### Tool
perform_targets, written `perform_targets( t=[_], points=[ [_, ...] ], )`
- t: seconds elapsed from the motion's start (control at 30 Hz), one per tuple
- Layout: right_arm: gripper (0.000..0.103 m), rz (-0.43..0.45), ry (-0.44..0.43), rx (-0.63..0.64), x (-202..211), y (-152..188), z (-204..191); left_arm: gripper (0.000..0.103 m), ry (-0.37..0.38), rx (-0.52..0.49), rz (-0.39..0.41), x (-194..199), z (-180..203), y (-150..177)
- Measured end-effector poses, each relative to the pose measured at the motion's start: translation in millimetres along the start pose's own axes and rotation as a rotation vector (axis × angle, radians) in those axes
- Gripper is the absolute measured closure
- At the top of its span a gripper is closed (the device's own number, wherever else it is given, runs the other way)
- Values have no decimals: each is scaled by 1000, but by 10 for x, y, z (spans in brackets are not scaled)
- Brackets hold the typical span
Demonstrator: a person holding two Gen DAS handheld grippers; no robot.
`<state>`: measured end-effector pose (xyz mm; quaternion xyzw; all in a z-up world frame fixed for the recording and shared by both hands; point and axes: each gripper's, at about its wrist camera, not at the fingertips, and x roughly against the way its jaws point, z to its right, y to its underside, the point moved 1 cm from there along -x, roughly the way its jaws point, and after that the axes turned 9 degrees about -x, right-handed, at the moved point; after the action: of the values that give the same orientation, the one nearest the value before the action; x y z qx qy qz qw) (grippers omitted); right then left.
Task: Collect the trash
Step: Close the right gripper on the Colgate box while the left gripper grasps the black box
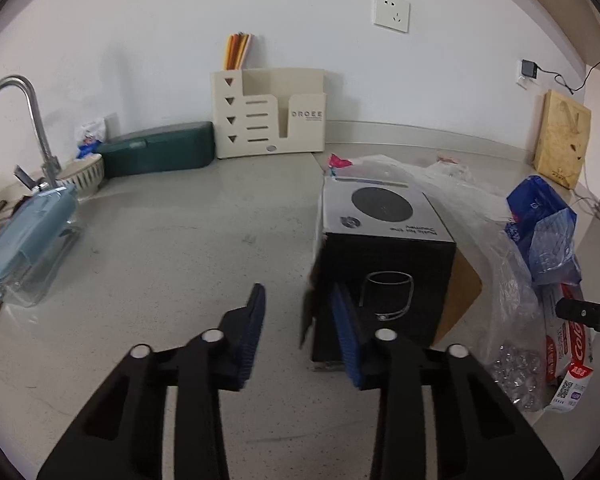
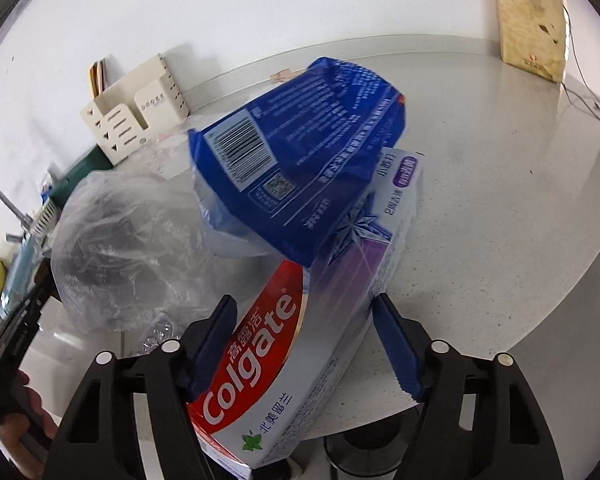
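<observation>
pale speckled desk point(image 1: 180, 240) carries all trash: nothing collected yet. left gripper point(image 1: 300, 332) open beside black box point(image 1: 384, 264); right gripper point(image 2: 304, 344) open, straddling toothpaste box point(image 2: 284, 344), ungripped.

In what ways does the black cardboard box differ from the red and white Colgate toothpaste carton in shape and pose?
The black cardboard box is squat and cube-like; the red and white Colgate toothpaste carton is long and slim. The box stands upright; the carton lies flat, partly under a blue plastic packet. The box has an open side flap. Both are cardboard packaging on the grey countertop.
</observation>
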<state>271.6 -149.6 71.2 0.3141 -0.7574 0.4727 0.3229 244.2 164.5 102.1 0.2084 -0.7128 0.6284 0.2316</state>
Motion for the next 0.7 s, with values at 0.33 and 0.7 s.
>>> perform_targets(
  t=[0.33,0.7],
  points=[
    [49,5,-55,-38,147,-23,263,99,110,17,17,-71,-25,8],
    [51,32,-106,-56,332,-70,456,100,101,37,85,137,-40,-52]
  ],
)
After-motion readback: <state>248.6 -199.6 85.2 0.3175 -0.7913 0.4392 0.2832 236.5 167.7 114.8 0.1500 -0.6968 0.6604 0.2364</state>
